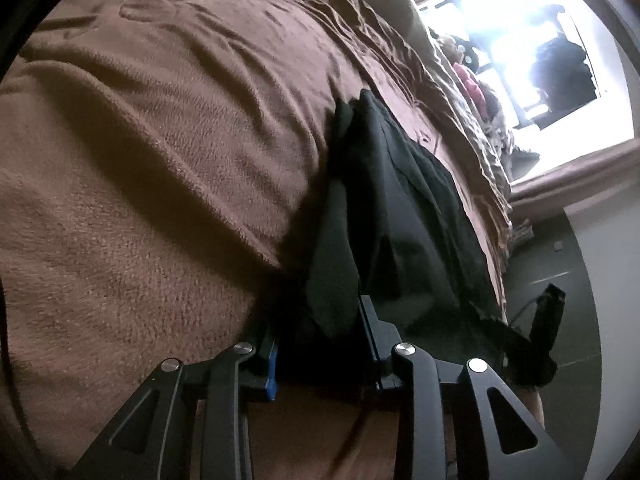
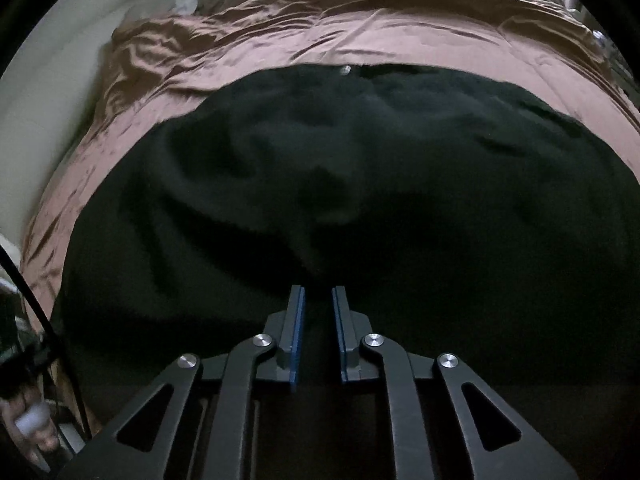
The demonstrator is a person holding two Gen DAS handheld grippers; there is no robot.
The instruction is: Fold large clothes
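Observation:
A large black garment (image 2: 360, 184) lies spread on a brown bedspread (image 2: 240, 52); a small metal button (image 2: 345, 69) shows at its far edge. In the left wrist view the garment (image 1: 400, 208) runs as a bunched dark strip across the brown blanket (image 1: 160, 160). My left gripper (image 1: 320, 320) has its jaws apart with a fold of black cloth lying between them. My right gripper (image 2: 318, 292) hovers low over the near part of the garment, its jaws narrowly apart with dark cloth in the gap; whether it pinches cloth is unclear.
A bright window (image 1: 540, 52) and pillows with soft toys (image 1: 472, 80) lie at the far end of the bed. A white wall (image 2: 60, 60) runs along the bed's left side. A hand (image 2: 32, 420) and cable show at lower left.

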